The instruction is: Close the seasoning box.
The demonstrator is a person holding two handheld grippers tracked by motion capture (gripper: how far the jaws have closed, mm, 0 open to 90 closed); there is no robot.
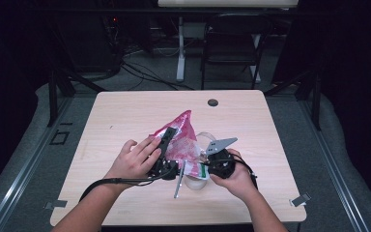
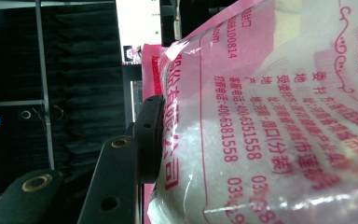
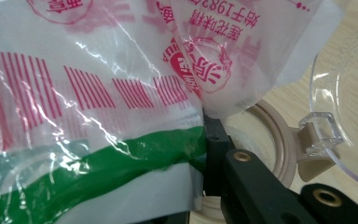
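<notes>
Bag, one, pink and clear plastic with white granules inside, sits mid-tabletop held between both grippers and raised off the wood at its far end. Left gripper has its jaws part-closed across the bag's upper body; in the left gripper view one black jaw lies flat against the pink film, so the grip is on the bag itself, probably to keep it tilted and steady. Right gripper has its jaws fully closed on the bag's lower edge, the part with the green stripe and barcode; the thin film is pinched flat there. Judged purpose: one hand carries the weight, the other controls the mouth or corner for pouring.

Container, one, clear, stands just below the bag on the near side, touching or nearly touching it; cannot tell which. Its beige-rimmed opening and clear hinged lid show in the right gripper view, lid swung open, directly beside the pinched corner. Placement suits receiving the granules.

Count: one bag, one container, one lid, two grippers, two hands. Dark grommet, one, at the far tabletop edge, well apart.
</notes>
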